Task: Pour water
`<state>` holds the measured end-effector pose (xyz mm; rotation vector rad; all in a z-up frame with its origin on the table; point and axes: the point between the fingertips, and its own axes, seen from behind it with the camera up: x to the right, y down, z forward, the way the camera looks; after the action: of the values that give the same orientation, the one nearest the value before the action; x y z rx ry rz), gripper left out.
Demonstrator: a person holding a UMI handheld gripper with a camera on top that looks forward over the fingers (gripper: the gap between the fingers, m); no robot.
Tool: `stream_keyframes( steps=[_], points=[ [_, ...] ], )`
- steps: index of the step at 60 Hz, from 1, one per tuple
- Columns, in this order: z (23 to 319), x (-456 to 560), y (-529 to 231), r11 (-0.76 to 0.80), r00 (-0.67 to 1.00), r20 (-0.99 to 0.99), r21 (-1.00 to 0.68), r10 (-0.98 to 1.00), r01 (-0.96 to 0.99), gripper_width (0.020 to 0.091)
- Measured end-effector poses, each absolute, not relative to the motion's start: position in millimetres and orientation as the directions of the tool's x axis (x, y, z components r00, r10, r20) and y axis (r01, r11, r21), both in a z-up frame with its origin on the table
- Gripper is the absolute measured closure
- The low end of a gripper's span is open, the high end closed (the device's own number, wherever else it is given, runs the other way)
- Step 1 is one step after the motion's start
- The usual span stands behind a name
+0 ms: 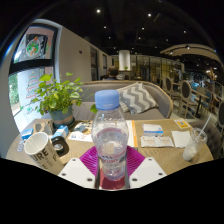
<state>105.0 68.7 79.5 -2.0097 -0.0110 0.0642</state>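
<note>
Holding: gripper [112,172] seemingly pinching clear plastic blue-capped water bottle [110,135], upright.
Remaining: pouring, perhaps into the cup [191,145] at three o'clock.

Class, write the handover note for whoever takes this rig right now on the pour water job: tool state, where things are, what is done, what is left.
Tool: fingers closed on the water bottle, pads against its lower body.
Bottle: upright over the table, blue cap on, water inside.
Possible receivers: a clear cup with a straw ahead to one side, a white mug to the other.
Done: bottle grasped.
Left: the cap looks closed, so it likely needs opening; then carry to a cup, tilt and pour. No pouring visible yet.
</note>
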Motion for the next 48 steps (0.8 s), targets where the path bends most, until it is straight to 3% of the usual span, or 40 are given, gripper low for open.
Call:
stream_keyframes(
  steps=[3,9,15,25,31,48],
  points=[
    [67,105,67,-0.447,0.998,-0.046,-0.894,0.034,-0.026,0.0773],
    [70,108,65,-0.426,0.998,-0.063,-0.904,0.028,-0.045,0.0767],
    [68,106,65,-0.432,0.997,-0.081,-0.899,0.015,-0.067,0.0698],
    [62,110,60,-0.499,0.996,-0.086,-0.863,-0.012,-0.080,0.0480],
    [57,114,47,-0.554,0.997,-0.064,-0.829,-0.044,-0.077,0.0235],
    [118,95,-38,-0.609,0.997,-0.005,-0.791,-0.082,-0.055,0.0251]
  ],
)
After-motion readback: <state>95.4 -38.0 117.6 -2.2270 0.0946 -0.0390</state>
